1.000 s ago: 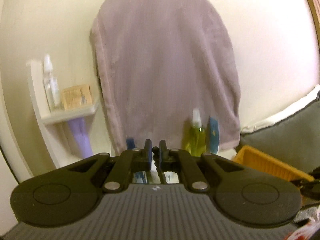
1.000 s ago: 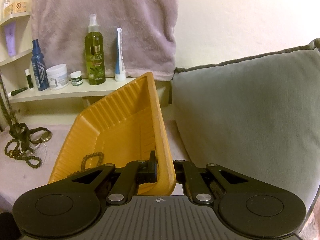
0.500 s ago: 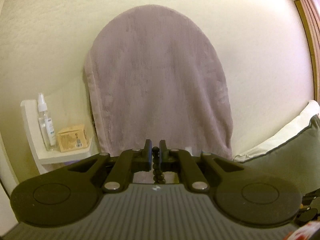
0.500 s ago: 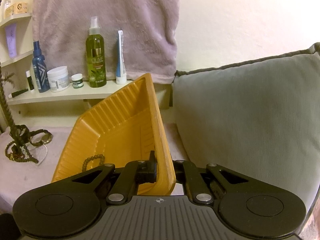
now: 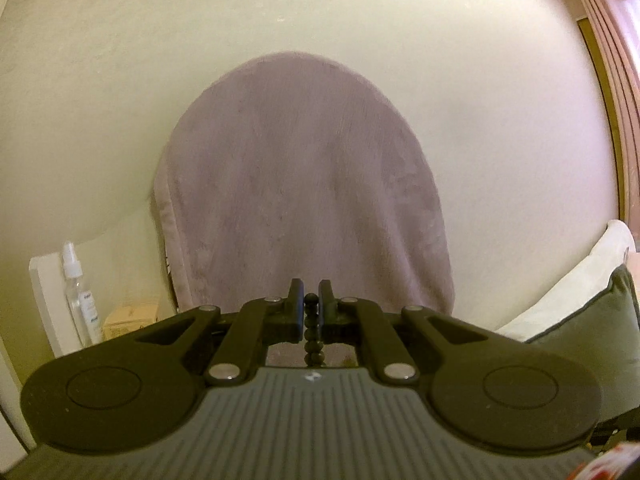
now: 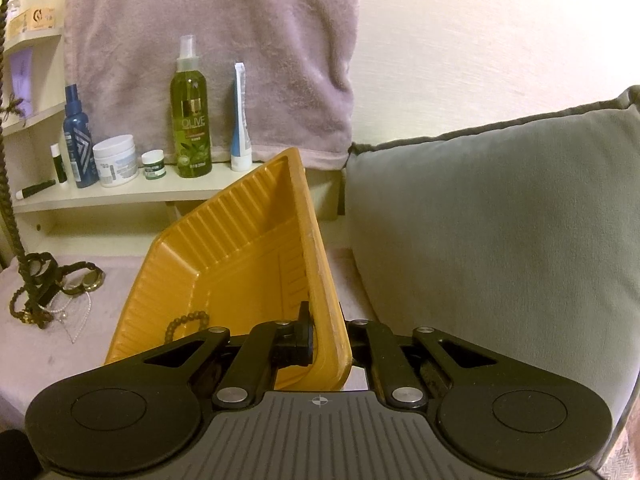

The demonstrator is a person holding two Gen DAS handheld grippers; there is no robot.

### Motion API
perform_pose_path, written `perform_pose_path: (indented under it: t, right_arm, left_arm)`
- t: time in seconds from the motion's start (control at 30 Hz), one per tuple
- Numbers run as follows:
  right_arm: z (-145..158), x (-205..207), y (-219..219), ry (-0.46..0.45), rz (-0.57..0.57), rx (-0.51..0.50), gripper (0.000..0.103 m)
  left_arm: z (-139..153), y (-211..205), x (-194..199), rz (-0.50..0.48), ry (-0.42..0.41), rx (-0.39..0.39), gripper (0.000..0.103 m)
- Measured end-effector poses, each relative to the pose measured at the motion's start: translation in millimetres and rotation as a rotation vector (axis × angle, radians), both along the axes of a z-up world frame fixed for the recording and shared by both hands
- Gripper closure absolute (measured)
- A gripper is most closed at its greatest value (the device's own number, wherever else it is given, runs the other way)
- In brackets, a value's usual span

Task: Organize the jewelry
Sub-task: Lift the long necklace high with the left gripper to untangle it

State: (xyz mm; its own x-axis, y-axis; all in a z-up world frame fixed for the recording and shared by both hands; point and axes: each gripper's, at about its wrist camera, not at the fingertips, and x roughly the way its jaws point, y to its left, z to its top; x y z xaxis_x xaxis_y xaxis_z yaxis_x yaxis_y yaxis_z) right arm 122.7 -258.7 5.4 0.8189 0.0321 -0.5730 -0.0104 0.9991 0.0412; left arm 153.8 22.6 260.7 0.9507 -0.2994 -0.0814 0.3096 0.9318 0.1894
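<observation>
On pink bedding [image 6: 100, 360], right gripper [image 6: 326, 334] clamps tray [image 6: 240, 248]; left gripper [image 5: 311, 300] pinches beads [image 5: 312, 332].

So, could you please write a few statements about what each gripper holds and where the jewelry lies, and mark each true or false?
1. The left gripper pinches a dark bead strand. True.
2. The right gripper is open and holds nothing. False: it is shut on the rim of the orange tray.
3. The tray lies flat. False: it is tilted.
4. A beaded bracelet lies inside the tray. True.
5. More jewelry, the jewelry pile, lies left of the tray. True.
</observation>
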Motion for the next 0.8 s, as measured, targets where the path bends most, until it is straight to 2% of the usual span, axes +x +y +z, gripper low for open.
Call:
perform_pose_path:
  t: [0.47,0.8]
  right_arm:
    - [1,1,-1,0.000,-0.002,0.003,0.096]
    - [1,1,-2,0.001,-0.006,0.008,0.096]
  left_arm:
    - [26,-19,3,-0.057,-0.055,-0.023,0.097]
    - [27,-59,2,-0.180,-0.027,-0.017,0.097]
